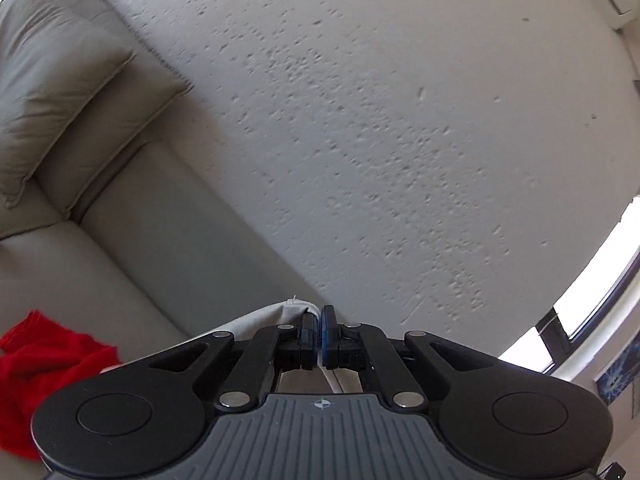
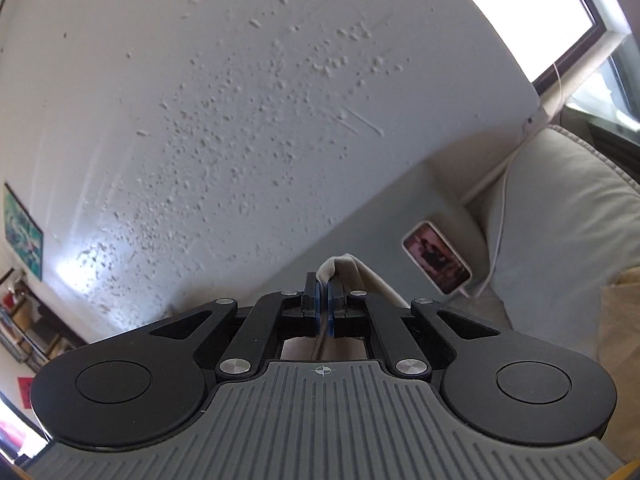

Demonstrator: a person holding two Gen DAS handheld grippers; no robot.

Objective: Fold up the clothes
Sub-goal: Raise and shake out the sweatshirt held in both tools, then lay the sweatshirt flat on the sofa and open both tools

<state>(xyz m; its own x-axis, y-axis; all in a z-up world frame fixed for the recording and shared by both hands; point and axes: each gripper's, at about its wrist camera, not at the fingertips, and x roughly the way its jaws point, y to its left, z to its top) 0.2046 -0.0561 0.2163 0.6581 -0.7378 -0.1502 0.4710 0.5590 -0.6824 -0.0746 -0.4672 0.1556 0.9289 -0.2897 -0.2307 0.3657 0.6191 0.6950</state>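
Note:
My left gripper [image 1: 320,322] is shut on the edge of a light beige garment [image 1: 276,314], which hangs off to the left below the fingers. My right gripper [image 2: 323,292] is shut on a fold of the same pale cloth [image 2: 352,268], which trails to the right under the fingers. Both grippers are raised and tilted up toward a textured white wall. Most of the garment is hidden under the gripper bodies. A crumpled red garment [image 1: 44,364] lies on the grey sofa seat [image 1: 132,248] at lower left.
Grey cushions [image 1: 52,80] lean on the sofa back at upper left. A phone [image 2: 436,257] on a white cable leans by a pale cushion [image 2: 560,216] at right. A window [image 2: 520,12] is at upper right, shelves [image 2: 24,320] at far left.

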